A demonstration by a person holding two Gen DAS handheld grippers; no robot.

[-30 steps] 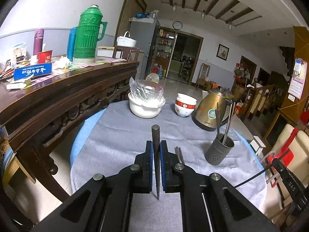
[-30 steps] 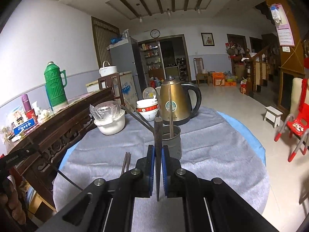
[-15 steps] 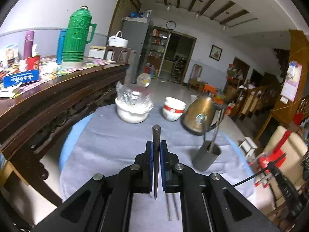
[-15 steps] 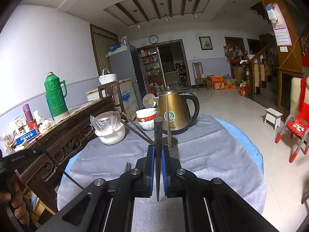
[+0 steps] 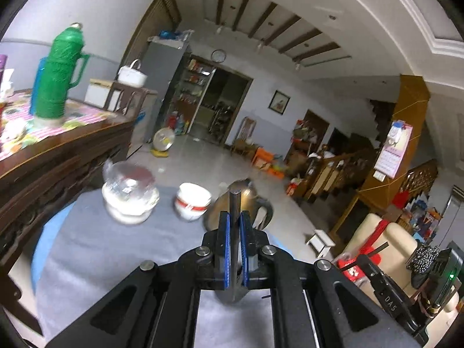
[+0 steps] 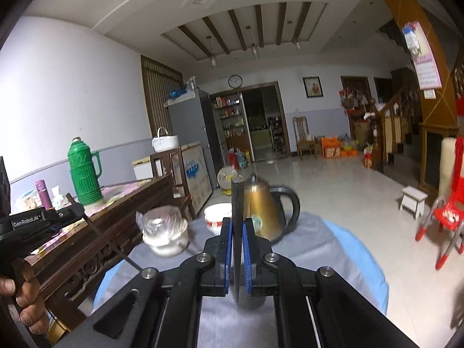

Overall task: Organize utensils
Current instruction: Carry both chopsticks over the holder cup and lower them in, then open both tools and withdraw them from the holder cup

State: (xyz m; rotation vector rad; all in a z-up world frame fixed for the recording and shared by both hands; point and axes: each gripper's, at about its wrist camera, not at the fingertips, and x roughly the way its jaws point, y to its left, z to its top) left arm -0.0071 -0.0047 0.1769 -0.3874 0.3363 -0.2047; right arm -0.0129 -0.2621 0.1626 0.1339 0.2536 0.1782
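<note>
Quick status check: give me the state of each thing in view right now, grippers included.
left gripper: shut on a dark chopstick, upright
right gripper: shut on a second chopstick, upright
gold kettle: upright, lid on
bowl with plastic bag: upright on grey cloth
red-banded bowls: stacked
green thermos: upright, capped

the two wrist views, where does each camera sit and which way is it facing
Left wrist: sits behind the left gripper, jaws shut on a dark chopstick, facing across the grey-clothed table toward the doorway; the other gripper shows at lower right.
Right wrist: sits behind the right gripper, jaws shut on a second chopstick, facing the same way; the person's left hand shows.
Shared: gold kettle, covered white bowl, green thermos.
</note>
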